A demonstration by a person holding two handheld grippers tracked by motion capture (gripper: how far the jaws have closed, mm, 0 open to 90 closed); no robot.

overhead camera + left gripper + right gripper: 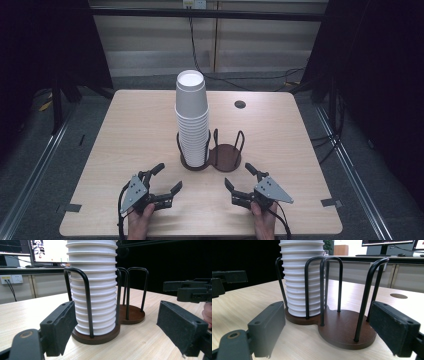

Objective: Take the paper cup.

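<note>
So the stack of white paper cups (191, 117) sits upside down in the left ring of a dark brown two-slot cup holder (226, 156) with black wire hoops, about mid-table and a bit toward the person's side. The right slot (347, 327) has nothing in it. In both gripper views the top of the stack runs off the frame, so I can't count the cups there, and the hoops cover strips of the stack. No print or logo on the cups that I can make out.

The left gripper (167, 178) rests just in front of the holder, jaws spread wide, gripping nothing. Same for the right gripper (239, 176): jaws wide apart, nothing between them, pointed at the vacant slot. Both sit near the holder but aren't touching it.

Other stuff: light wood table (130, 130) with a round cable hole (240, 104) near the far edge, and monitors (48, 250) in the background, text way too small to read. There's a wall socket (11, 278) with a cable too.
</note>
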